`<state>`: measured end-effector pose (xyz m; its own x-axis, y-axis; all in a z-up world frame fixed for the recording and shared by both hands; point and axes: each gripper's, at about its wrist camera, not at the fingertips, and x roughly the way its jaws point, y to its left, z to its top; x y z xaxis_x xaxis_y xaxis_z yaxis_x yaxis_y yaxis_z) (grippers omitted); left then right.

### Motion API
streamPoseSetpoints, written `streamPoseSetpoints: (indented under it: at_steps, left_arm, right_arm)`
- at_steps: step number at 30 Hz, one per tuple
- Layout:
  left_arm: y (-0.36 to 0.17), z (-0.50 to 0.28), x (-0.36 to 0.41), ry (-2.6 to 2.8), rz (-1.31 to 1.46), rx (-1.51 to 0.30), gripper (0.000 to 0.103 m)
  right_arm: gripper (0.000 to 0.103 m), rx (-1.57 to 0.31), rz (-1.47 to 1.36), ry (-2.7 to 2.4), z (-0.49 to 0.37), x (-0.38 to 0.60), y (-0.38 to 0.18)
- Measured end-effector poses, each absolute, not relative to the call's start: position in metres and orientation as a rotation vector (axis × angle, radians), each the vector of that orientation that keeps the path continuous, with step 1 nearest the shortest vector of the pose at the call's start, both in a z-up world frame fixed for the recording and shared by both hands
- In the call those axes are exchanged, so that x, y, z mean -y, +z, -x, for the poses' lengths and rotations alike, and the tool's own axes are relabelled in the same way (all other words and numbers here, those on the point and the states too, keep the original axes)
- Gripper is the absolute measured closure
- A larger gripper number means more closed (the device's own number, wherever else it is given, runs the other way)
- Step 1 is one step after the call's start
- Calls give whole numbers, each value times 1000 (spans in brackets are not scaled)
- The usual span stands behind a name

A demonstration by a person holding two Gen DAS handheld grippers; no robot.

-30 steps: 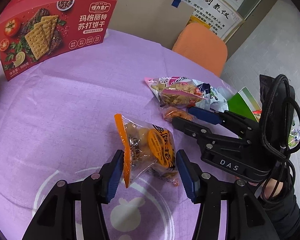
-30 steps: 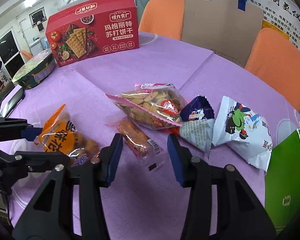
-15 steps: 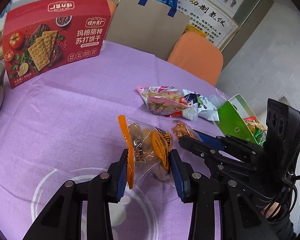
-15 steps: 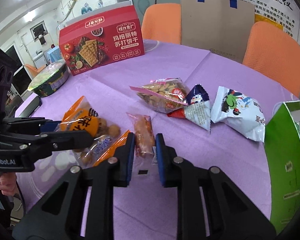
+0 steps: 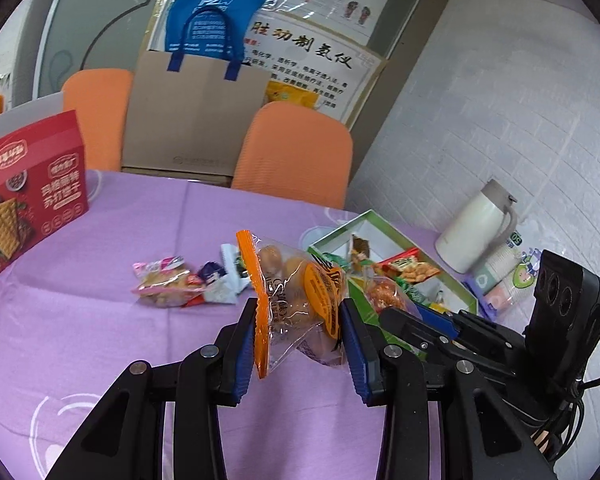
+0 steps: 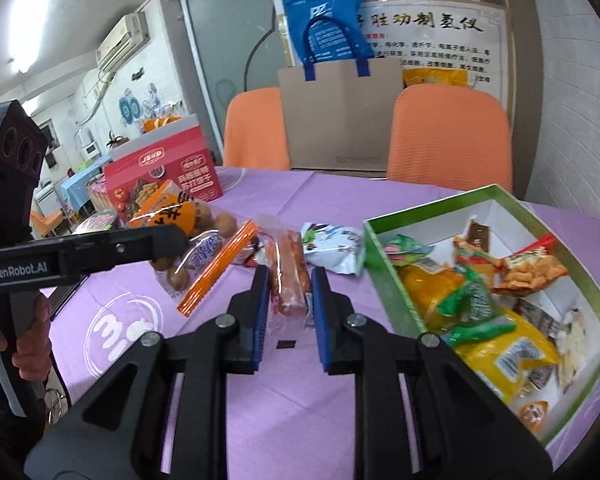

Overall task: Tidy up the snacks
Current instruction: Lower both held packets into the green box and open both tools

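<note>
Orange-edged and clear, the bag of round snacks (image 5: 296,304) now hangs pinched between the pads of the left claw (image 5: 300,340), off the purple tablecloth (image 5: 100,320); a second ago it lay flat on the cloth with that claw spread around it. Beyond its tips and to their left lie three loose packets (image 5: 188,282), not yet gathered. To the right of the left claw, the right claw (image 6: 286,308) is pressed onto a slim orange-red packet (image 6: 288,276), which a moment back sat on the cloth between wide jaws and is now lifted as well. Further right of that claw, near its tips, stands the green box (image 6: 432,204), already holding many packets. Both views have swung toward it, so I judge that both picks are done and the carry to the box is under way, with release over its open top being what remains.
</note>
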<state>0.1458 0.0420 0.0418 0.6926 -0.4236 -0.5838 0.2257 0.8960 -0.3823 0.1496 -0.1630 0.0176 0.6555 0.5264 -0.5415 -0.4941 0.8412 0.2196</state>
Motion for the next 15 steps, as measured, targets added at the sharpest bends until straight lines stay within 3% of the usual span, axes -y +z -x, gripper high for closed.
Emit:
streamPoseSetpoints:
  at_steps: [15]
  left_arm:
    - [54,-192,101,-567,203,-765,63]
  right_arm:
    - [80,-575,-185,200,-129,313,26]
